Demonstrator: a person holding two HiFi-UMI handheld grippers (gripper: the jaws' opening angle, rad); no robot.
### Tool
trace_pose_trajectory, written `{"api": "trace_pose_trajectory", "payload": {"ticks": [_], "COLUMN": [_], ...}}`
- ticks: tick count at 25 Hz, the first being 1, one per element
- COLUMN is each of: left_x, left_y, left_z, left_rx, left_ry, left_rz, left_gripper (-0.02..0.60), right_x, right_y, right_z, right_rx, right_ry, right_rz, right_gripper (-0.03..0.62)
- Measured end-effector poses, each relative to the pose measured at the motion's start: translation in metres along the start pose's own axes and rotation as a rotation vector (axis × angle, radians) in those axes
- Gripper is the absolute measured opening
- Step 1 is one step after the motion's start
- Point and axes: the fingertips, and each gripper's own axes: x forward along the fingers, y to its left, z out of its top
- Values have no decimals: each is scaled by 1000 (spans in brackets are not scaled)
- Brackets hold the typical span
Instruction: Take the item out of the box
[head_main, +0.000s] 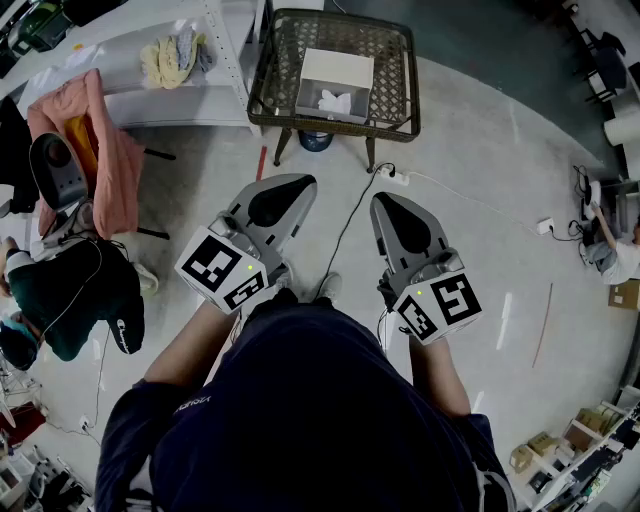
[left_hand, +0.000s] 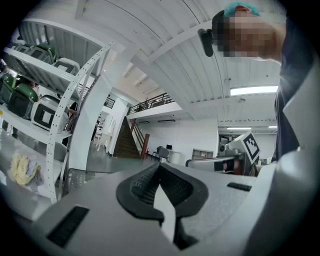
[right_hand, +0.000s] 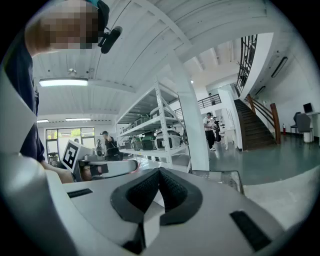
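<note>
An open white box (head_main: 335, 72) stands on a dark wicker table (head_main: 262, 95) at the top middle of the head view, with a crumpled white item (head_main: 335, 102) inside it. My left gripper (head_main: 292, 188) and right gripper (head_main: 384, 204) are held side by side close to my body, over the floor and well short of the table. On each, the jaws meet at the tips with nothing between them. The left gripper view shows its own shut tips (left_hand: 160, 165) pointing into the hall. In the right gripper view the right gripper's tips (right_hand: 160, 171) are also shut.
A white shelf unit (head_main: 130, 100) with cloths (head_main: 175, 55) and a pink garment (head_main: 100, 140) stands at the left. A person in dark green (head_main: 80, 290) sits beside it. A power strip (head_main: 395, 178) and cables lie on the floor near the table. Another person (head_main: 615, 255) is at the far right.
</note>
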Motion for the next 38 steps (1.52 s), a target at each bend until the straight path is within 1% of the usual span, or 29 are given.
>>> {"api": "trace_pose_trajectory", "payload": {"ticks": [7, 14, 25, 32, 38], "left_x": [9, 21, 44, 55, 65], "left_y": [-4, -11, -31, -28, -8], "left_z": [-2, -10, -24, -30, -32], "left_rx": [1, -4, -11, -17, -35], "left_ry": [0, 12, 16, 24, 22], "left_rz": [5, 22, 81, 103, 111], "left_gripper": [8, 8, 8, 8, 8], "right_x": [-4, -17, -41, -40, -23], "right_y": [-11, -31, -62, -76, -87], "right_z": [-1, -4, -20, -25, -30], "right_rx": [4, 33, 55, 68, 78], "right_ry": [-5, -12, 14, 23, 45], "right_rz": [1, -20, 27, 45, 48], "right_gripper": [23, 25, 25, 25, 24]}}
